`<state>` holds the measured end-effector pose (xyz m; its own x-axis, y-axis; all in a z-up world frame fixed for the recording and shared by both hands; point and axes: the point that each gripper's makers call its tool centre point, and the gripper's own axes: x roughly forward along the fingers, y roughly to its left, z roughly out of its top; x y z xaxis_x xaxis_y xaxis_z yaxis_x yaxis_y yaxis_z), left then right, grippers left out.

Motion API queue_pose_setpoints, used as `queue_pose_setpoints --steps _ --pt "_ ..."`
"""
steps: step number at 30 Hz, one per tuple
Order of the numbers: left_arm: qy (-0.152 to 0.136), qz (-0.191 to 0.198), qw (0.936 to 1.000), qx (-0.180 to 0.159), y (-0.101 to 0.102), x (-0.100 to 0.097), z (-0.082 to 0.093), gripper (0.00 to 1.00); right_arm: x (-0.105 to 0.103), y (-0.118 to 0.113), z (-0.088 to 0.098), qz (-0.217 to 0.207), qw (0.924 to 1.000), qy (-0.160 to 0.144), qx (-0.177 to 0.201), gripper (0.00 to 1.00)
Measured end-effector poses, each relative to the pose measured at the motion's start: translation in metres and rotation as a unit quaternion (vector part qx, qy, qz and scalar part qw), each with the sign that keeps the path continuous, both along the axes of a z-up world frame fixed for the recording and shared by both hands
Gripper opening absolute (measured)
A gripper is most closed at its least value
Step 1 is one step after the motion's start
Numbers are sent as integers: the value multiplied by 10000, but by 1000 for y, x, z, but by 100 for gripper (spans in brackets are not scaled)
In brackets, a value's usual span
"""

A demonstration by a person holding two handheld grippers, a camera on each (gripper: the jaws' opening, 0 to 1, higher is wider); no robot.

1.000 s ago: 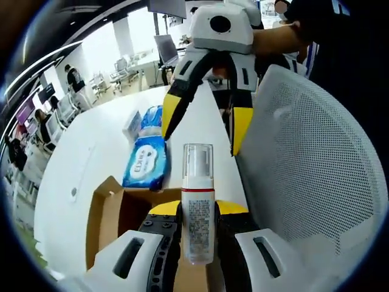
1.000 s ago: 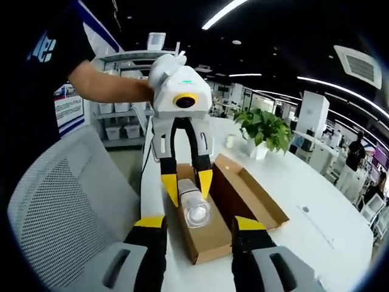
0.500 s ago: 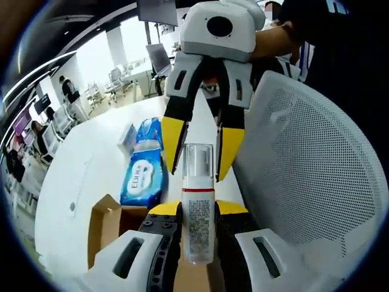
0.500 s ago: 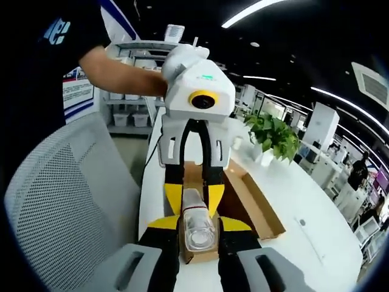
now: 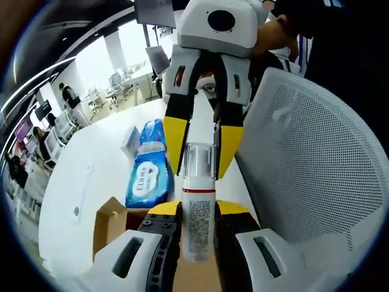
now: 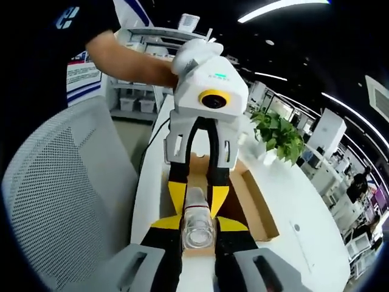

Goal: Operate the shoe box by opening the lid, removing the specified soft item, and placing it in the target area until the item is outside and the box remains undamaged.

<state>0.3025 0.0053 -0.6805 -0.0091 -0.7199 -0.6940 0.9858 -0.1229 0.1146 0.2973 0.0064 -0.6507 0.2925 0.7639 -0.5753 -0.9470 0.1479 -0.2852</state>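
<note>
The left gripper (image 5: 197, 214) clenches the body of a clear-capped bottle (image 5: 198, 207), held up in the air. The right gripper (image 6: 198, 228) closes on the bottle's cap end, its yellow tips flanking the cap in the left gripper view. Below them the open cardboard box (image 6: 255, 204) lies on the white table (image 5: 91, 158), near its chair-side edge. What it holds is hidden. A blue wipes pack (image 5: 146, 176) lies on the table beyond the box.
</note>
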Motion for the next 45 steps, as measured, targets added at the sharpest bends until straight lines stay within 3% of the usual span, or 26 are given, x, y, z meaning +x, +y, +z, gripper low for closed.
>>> queue_pose_setpoints --steps 17,36,45 --pt "-124 765 9966 -278 13 30 -1 28 29 -15 -5 -53 9996 -14 -277 15" --pt "105 1836 9822 -368 68 35 -22 32 89 -73 -11 -540 9962 -100 -675 15" --pt "160 2273 9729 -404 96 35 -26 35 114 -97 -23 -697 9926 -92 -991 15"
